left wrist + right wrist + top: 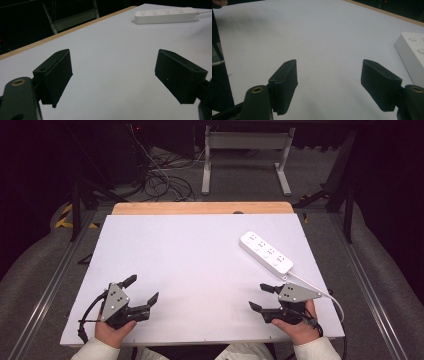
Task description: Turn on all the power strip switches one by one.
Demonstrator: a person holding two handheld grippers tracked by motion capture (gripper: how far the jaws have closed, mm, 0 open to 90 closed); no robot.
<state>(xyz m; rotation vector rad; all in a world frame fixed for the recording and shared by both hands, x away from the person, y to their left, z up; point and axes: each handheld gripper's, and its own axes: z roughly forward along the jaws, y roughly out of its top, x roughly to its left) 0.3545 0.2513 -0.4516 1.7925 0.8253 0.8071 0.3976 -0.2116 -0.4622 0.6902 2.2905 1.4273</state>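
A white power strip (pixel 265 252) lies on the white table top at the right, its white cable running toward the near right edge; it also lies far ahead in the left gripper view (pixel 165 15), and its corner (pixel 412 52) sits at the right of the right gripper view. My left gripper (pixel 141 289) rests near the front left of the table, jaws open and nothing between them (pixel 113 77). Held near the front right, just short of the strip, my right gripper (pixel 260 297) stands open too, with bare table between its jaws (pixel 329 86).
The white board (pixel 190 265) lies on a wooden table whose far edge (pixel 200 208) shows as a tan strip. Beyond it stand a white metal frame (pixel 245 155) and tangled cables (pixel 160 180) on the floor. Metal rails run along both sides.
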